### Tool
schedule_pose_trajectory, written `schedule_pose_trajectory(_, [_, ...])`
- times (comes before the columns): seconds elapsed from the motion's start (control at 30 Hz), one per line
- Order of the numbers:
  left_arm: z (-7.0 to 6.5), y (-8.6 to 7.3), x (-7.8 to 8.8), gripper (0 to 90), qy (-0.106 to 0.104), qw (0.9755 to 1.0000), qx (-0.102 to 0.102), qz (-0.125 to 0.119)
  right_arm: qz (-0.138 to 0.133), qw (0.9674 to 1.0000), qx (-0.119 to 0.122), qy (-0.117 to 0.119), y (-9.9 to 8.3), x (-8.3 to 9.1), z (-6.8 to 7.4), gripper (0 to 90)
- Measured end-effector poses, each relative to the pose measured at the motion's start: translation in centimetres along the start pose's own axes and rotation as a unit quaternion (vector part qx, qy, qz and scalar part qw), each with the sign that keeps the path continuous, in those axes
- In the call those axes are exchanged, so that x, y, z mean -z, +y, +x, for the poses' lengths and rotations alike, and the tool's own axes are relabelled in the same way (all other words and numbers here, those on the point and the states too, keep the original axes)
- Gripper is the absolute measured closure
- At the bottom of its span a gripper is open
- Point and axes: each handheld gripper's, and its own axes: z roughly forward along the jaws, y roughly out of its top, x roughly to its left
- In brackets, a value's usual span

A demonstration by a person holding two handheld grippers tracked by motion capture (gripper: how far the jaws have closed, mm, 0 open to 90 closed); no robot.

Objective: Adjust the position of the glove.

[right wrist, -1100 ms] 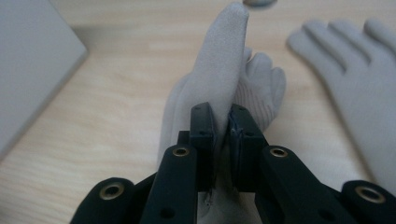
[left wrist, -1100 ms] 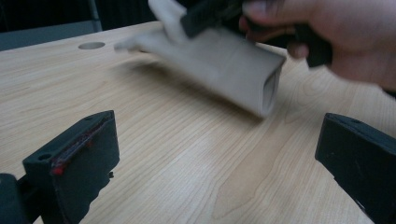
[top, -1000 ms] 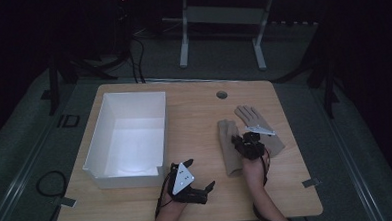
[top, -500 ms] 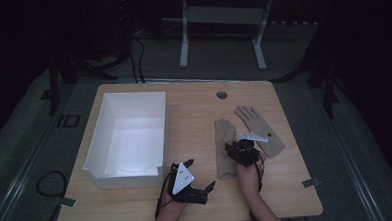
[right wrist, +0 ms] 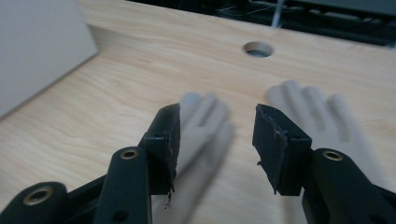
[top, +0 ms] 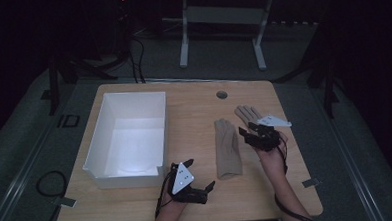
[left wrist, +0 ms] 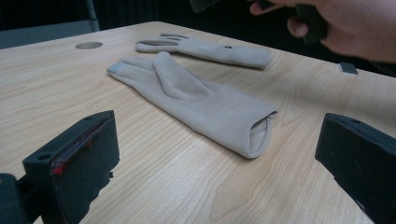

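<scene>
Two beige gloves lie flat on the wooden table (top: 194, 105). The nearer glove (top: 228, 148) (left wrist: 201, 102) (right wrist: 205, 126) points its fingers away from me. The second glove (top: 245, 113) (left wrist: 205, 49) (right wrist: 317, 107) lies just right of it, partly under my right gripper (top: 248, 129) (right wrist: 215, 144). That gripper hovers above the gloves. Its jaws have just been opening and nothing is between them. My left gripper (top: 199, 173) rests near the front edge with its jaws wide open, facing the nearer glove's cuff.
A white open box (top: 130, 138) (right wrist: 37, 46) stands on the left half of the table. A round cable hole (top: 222, 95) (right wrist: 258, 49) (left wrist: 88, 45) sits near the far edge. The person's right hand (left wrist: 345, 28) is beyond the gloves.
The right gripper's jaws went from shut to open and the hand lifted a little off the gloves. The nearer glove now lies stretched out flat. The left gripper has not moved.
</scene>
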Motion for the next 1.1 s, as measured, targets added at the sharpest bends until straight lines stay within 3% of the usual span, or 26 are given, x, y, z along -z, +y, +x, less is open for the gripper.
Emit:
schedule_pose_trajectory(0.13, [0.0, 0.0, 0.0, 0.1, 0.001, 1.0, 0.002, 0.0, 0.009, 0.9999, 0.001, -0.006, 0.2, 0.1, -1.4, 52.8])
schedule_pose_trajectory(0.17, [0.0, 0.0, 0.0, 0.1, 0.001, 1.0, 0.002, 0.0, 0.012, 0.9998, 0.001, -0.016, 0.2, 0.2, -1.9, 54.2])
schedule_pose_trajectory(0.23, [0.0, 0.0, 0.0, 0.1, 0.001, 1.0, 0.001, 0.0, 0.017, 0.9993, 0.013, -0.032, 0.0, 0.1, -3.6, 51.9])
schedule_pose_trajectory(0.33, [0.0, 0.0, 0.0, 0.1, 0.001, 1.0, 0.002, -0.001, 0.024, 0.9987, 0.027, -0.035, -0.2, -0.2, -5.6, 51.8])
schedule_pose_trajectory(0.47, [0.0, 0.0, 0.0, 0.1, 0.002, 1.0, 0.002, -0.001, 0.044, 0.9983, 0.034, -0.017, -0.9, -1.0, -8.2, 52.5])
schedule_pose_trajectory(0.53, [0.0, 0.0, 0.0, 0.1, 0.002, 1.0, 0.002, -0.001, 0.068, 0.9966, 0.042, -0.021, -1.4, -1.8, -9.2, 53.2])
schedule_pose_trajectory(0.6, [0.0, 0.0, 0.0, 0.1, 0.002, 1.0, 0.001, -0.001, 0.082, 0.9957, 0.043, -0.007, -1.9, -2.6, -10.1, 53.9])
schedule_pose_trajectory(0.87, [0.0, 0.0, 0.0, 0.1, 0.002, 1.0, 0.004, -0.001, 0.115, 0.9928, 0.027, 0.023, -3.5, -5.7, -11.7, 54.8])
schedule_pose_trajectory(0.97, [0.0, 0.0, 0.0, 0.1, 0.002, 1.0, 0.003, -0.001, 0.105, 0.994, 0.023, 0.024, -3.8, -6.0, -11.8, 57.1])
schedule_pose_trajectory(1.1, [0.0, 0.0, 0.0, 0.1, 0.002, 1.0, 0.003, -0.001, 0.098, 0.9948, 0.023, 0.017, -4.0, -5.9, -11.5, 74.3])
